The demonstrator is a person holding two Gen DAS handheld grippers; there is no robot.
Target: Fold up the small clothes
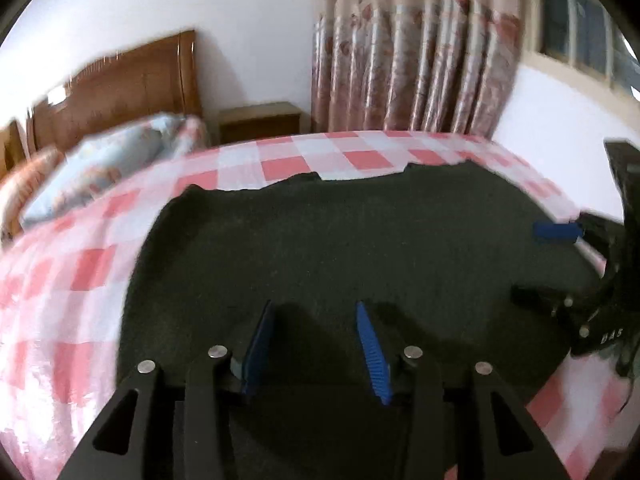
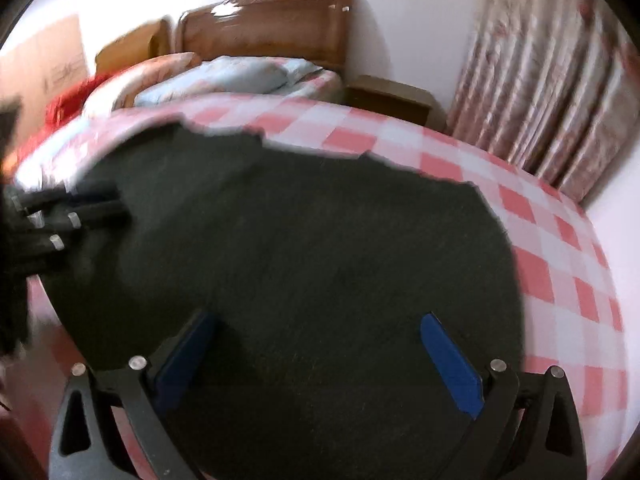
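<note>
A dark, nearly black garment (image 1: 360, 240) lies spread flat on the pink-and-white checked bedsheet (image 1: 80, 272); its far edge is ragged against the checks. My left gripper (image 1: 314, 306) hovers over the near part of the garment, its blue pads apart with nothing between them. In the right wrist view the same garment (image 2: 300, 240) fills the middle. My right gripper (image 2: 316, 320) stands wide open above it, also holding nothing. Each gripper shows in the other's view: the right gripper (image 1: 526, 262) at the garment's right side, the left gripper (image 2: 120, 204) at its left side.
Pillows (image 2: 224, 76) lie at the head of the bed before a wooden headboard (image 2: 272, 20). A wooden nightstand (image 1: 260, 120) stands beside the bed, with a floral curtain (image 1: 416, 48) and a window (image 1: 580, 28) behind. The bed's far edge (image 1: 400, 134) curves close behind the garment.
</note>
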